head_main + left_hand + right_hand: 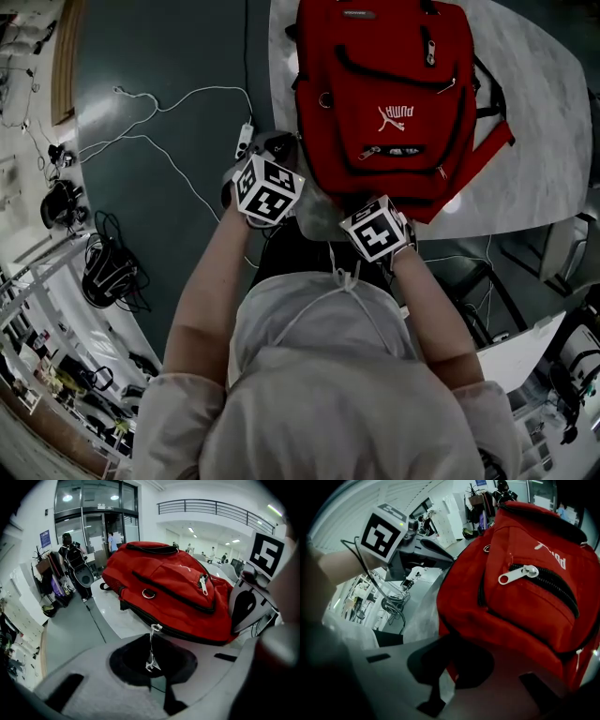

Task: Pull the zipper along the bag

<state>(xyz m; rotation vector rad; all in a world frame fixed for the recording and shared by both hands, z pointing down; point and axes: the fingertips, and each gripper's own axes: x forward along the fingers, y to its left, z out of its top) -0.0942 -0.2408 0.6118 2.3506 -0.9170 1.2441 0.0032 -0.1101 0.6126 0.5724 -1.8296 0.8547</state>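
A red backpack [394,94] lies on a white marble table [534,122], its bottom edge toward me. My left gripper [281,161] is at the bag's near left corner. In the left gripper view, this gripper [151,668] is shut on a thin metal zipper pull [151,654], which stretches taut from the slider [155,627] on the main black zipper. My right gripper [373,208] sits at the bag's near edge. In the right gripper view, it [452,672] is shut on the red fabric of the backpack [525,620].
A front-pocket zipper pull [518,573] and a metal ring [148,593] sit on the bag's face. White cables [169,112] trail over the dark floor left of the table. Dark chair legs [473,281] stand beside me under the table's edge.
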